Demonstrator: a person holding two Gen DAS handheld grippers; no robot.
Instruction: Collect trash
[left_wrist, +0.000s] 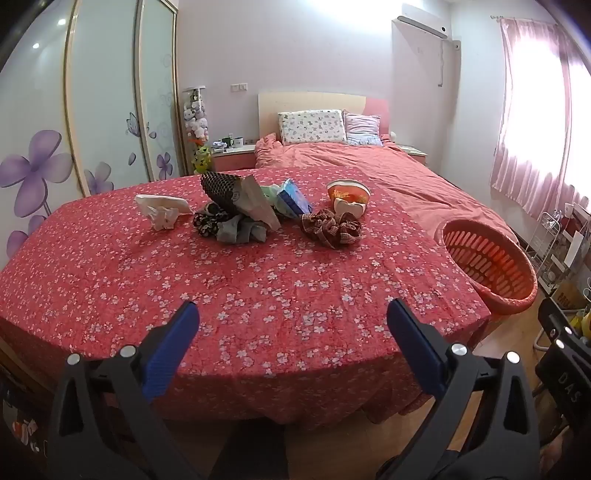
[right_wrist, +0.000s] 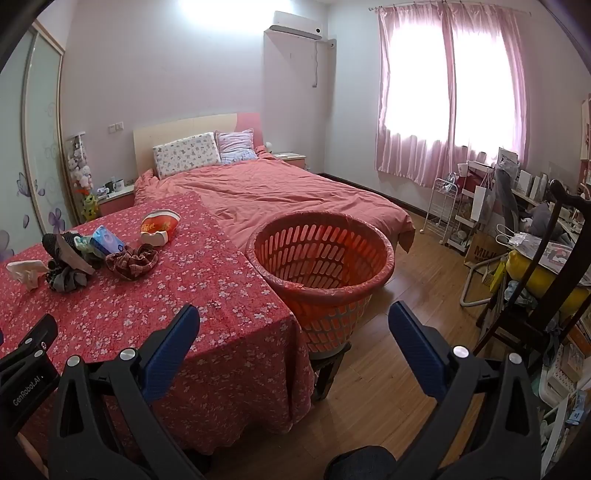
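A pile of trash lies at the far side of the table with the red flowered cloth (left_wrist: 258, 288): crumpled white tissue (left_wrist: 162, 210), a black mesh item with brown paper (left_wrist: 236, 195), a blue packet (left_wrist: 293, 197), an orange paper bowl (left_wrist: 348, 194) and a checked cloth (left_wrist: 330, 229). An orange basket (left_wrist: 487, 266) stands at the table's right edge; it also shows in the right wrist view (right_wrist: 321, 266). My left gripper (left_wrist: 291, 314) is open and empty over the table's near edge. My right gripper (right_wrist: 293, 317) is open and empty in front of the basket.
A bed (right_wrist: 277, 199) with a red cover stands behind the table. A wardrobe (left_wrist: 92, 110) with flower decals is at the left. A white rack (right_wrist: 441, 206), bags and a dark wooden chair (right_wrist: 546, 266) crowd the right side on the wooden floor (right_wrist: 406, 288).
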